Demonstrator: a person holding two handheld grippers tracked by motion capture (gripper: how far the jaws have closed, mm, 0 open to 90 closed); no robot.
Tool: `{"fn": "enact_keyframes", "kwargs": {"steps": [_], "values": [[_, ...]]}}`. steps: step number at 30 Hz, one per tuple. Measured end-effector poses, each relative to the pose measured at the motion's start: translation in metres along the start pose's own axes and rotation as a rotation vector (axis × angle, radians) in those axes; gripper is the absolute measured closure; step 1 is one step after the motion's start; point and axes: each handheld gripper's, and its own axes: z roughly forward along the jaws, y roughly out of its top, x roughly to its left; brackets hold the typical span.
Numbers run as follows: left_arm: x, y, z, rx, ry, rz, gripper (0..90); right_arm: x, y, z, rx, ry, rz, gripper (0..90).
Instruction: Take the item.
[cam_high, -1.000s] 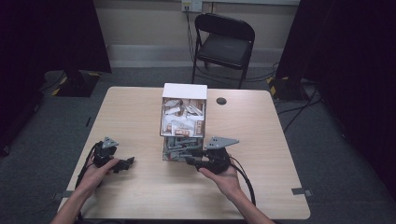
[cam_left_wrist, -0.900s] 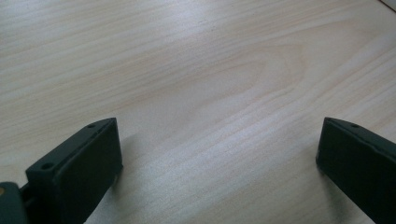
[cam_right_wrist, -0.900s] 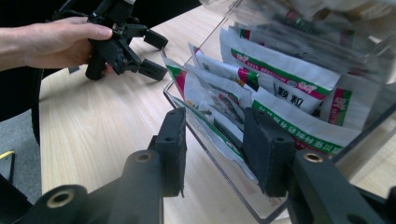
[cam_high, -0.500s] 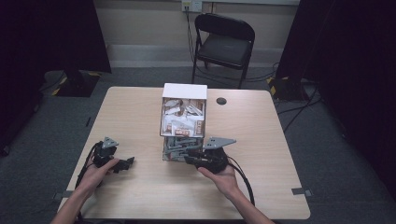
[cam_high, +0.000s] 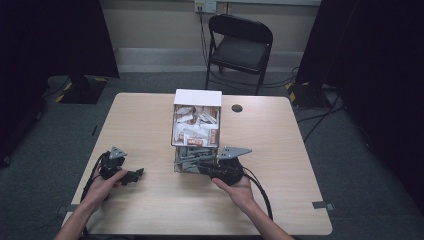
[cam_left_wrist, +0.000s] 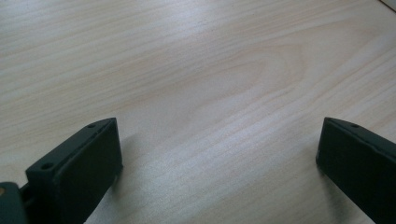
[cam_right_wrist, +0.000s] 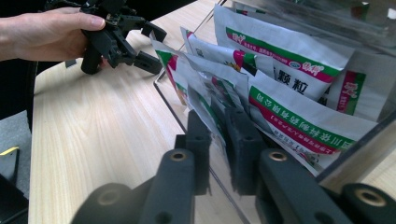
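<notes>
Black folding chair behind table; small dark disc, maybe grommet.

The light wooden table carries 1 clear box (packed with sachets) near its middle.

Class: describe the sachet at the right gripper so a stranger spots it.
On the table, a clear bin stands before the white box. The sachet is the white, green-and-pink-banded one between the jaws of the right gripper, which have just been closing; neighbours stand untouched.

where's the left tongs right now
In the high view, the left tongs rest on the table near its front left, apart from the clear box of packets.
</notes>
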Motion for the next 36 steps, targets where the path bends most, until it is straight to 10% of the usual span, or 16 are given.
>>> {"fn": "enact_keyframes", "kwargs": {"steps": [36], "values": [[0.000, 0.000, 0.000, -0.002, 0.001, 0.000, 0.0, -0.006, 0.005, -0.017, -0.036, 0.020, -0.026, 89.4]]}}
